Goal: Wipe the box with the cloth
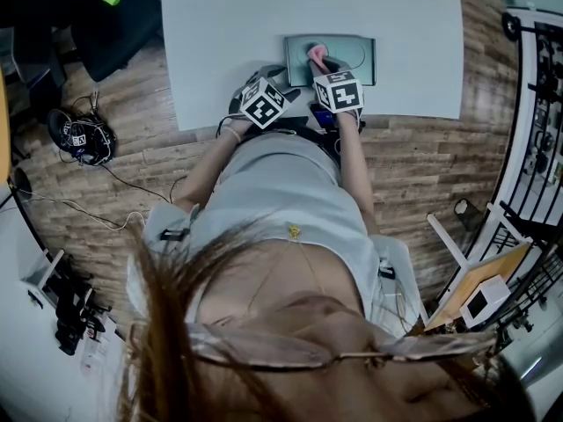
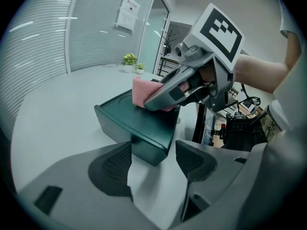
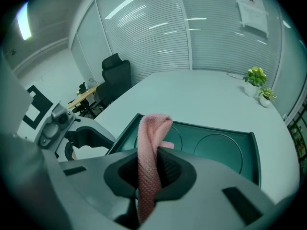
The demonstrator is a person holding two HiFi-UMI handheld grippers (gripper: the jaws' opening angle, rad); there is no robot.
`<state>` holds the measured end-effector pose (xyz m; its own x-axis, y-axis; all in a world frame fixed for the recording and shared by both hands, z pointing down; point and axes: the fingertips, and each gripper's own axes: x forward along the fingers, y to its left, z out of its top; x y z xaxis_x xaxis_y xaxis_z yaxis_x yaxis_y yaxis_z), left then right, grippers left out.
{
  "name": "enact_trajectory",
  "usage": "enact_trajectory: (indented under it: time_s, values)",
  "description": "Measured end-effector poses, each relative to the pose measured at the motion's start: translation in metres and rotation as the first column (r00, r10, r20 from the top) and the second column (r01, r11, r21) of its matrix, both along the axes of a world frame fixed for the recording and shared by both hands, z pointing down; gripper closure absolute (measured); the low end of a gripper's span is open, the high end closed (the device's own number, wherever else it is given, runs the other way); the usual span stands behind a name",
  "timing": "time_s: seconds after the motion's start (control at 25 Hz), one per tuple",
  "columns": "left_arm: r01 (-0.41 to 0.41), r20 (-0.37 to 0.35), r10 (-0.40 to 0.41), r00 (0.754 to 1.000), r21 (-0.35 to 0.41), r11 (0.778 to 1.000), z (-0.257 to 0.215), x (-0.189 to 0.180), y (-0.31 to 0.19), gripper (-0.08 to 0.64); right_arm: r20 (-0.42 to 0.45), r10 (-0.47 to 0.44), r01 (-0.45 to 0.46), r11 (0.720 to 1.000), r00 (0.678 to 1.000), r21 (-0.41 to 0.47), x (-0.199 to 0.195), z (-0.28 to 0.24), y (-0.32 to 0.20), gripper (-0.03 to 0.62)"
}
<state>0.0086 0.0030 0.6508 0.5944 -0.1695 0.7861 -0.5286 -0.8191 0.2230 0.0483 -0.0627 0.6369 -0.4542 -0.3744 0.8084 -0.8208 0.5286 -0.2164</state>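
A: Two grippers hang at the near edge of the pale table. Your right gripper has its jaws pinched tight on the pink cloth; the cloth loops up from between them, and the loop stands over the dark green box.

B: Agreed; from your left side the cloth lies against the box's top, left of its middle. Your left gripper has its jaws wide apart and clamps nothing; the box's near corner shows in the gap between the pads, and I cannot tell whether either pad touches it.

A: Your box sits flat on the table, close to the edge nearest you; its lid carries two round recesses; your right gripper reaches over that edge onto the lid.

B: Two small potted plants stand at the table's far corner, well apart from the box; a black office chair stands beyond the table.
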Motion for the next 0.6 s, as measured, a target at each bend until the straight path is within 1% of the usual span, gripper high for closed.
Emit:
enact_trajectory:
  time_s: [0.16, 0.32, 0.48, 0.52, 0.6]
  values:
    - [0.001, -0.002, -0.001, 1.000, -0.001, 1.000, 0.000, 0.000, 0.000, 0.275, 0.014, -0.015, 0.016, 1.000, 1.000, -0.008, -0.008, 0.000, 0.002, 0.554]
    - [-0.001, 0.000, 0.001, 1.000, 0.000, 1.000, 0.000, -0.002, 0.000, 0.275, 0.030, -0.042, 0.043, 0.999, 0.999, -0.012, -0.023, -0.002, 0.006, 0.554]
    - [-0.001, 0.002, 0.001, 1.000, -0.001, 1.000, 0.001, -0.002, 0.000, 0.275, 0.013, -0.070, 0.070, 0.998, 0.997, 0.006, -0.032, -0.002, 0.008, 0.554]
    - [-0.001, 0.003, 0.001, 1.000, -0.001, 1.000, 0.001, -0.002, 0.000, 0.275, 0.017, -0.074, 0.074, 0.997, 0.997, 0.010, -0.033, -0.003, 0.009, 0.554]
    - [0.000, 0.005, 0.000, 1.000, -0.002, 1.000, 0.000, -0.001, 0.001, 0.275, 0.062, -0.080, 0.080, 0.997, 0.995, 0.003, -0.039, -0.006, 0.011, 0.554]
